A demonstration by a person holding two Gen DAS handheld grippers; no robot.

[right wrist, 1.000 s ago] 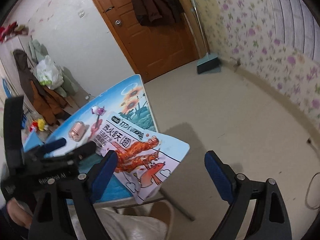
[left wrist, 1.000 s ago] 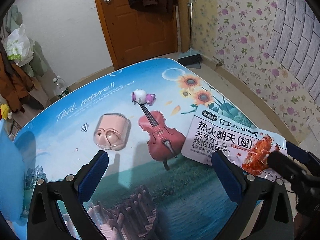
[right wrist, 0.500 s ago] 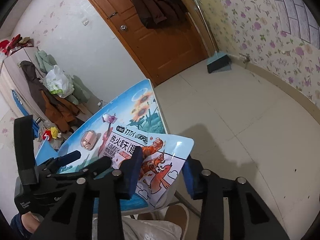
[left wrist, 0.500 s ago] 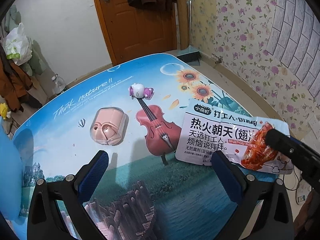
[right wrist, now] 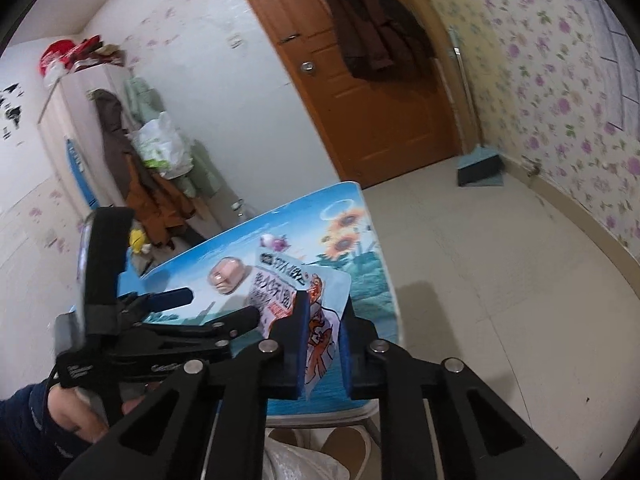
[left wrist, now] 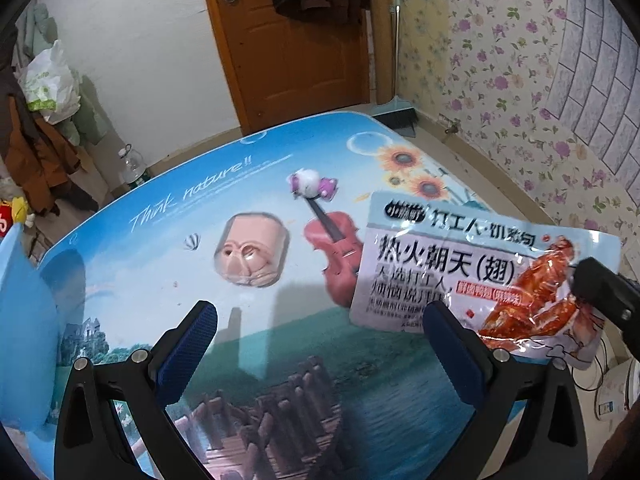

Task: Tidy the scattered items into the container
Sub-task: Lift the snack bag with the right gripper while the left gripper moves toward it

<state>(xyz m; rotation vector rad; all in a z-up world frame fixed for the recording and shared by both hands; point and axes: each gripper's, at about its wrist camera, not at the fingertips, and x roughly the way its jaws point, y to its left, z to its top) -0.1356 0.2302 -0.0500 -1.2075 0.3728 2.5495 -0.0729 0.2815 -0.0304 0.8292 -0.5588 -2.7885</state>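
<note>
A white snack packet (left wrist: pixel 472 272) printed with red chicken wings is held off the table at the right. My right gripper (right wrist: pixel 324 340) is shut on the packet's (right wrist: pixel 320 332) lower edge; its fingers (left wrist: pixel 604 292) show as a black bar at the right of the left wrist view. My left gripper (left wrist: pixel 320 348) is open and empty above the table's near part. A pink case (left wrist: pixel 252 254) lies in the middle of the table, also seen in the right wrist view (right wrist: pixel 226 276). A small white and purple toy (left wrist: pixel 310 186) lies beyond it. A light blue container (left wrist: pixel 24 320) stands at the left edge.
The table (left wrist: pixel 168 208) has a printed blue landscape cover with a violin picture. A wooden door (left wrist: pixel 296 44) and a dustpan (left wrist: pixel 396 116) are behind it. Clothes and bags (left wrist: pixel 44 128) hang at the left wall. Floor drops off to the table's right (right wrist: pixel 480 280).
My right gripper closed from wide open onto the snack packet and lifted it off the table's right edge. The left gripper stayed open and moved little.
</note>
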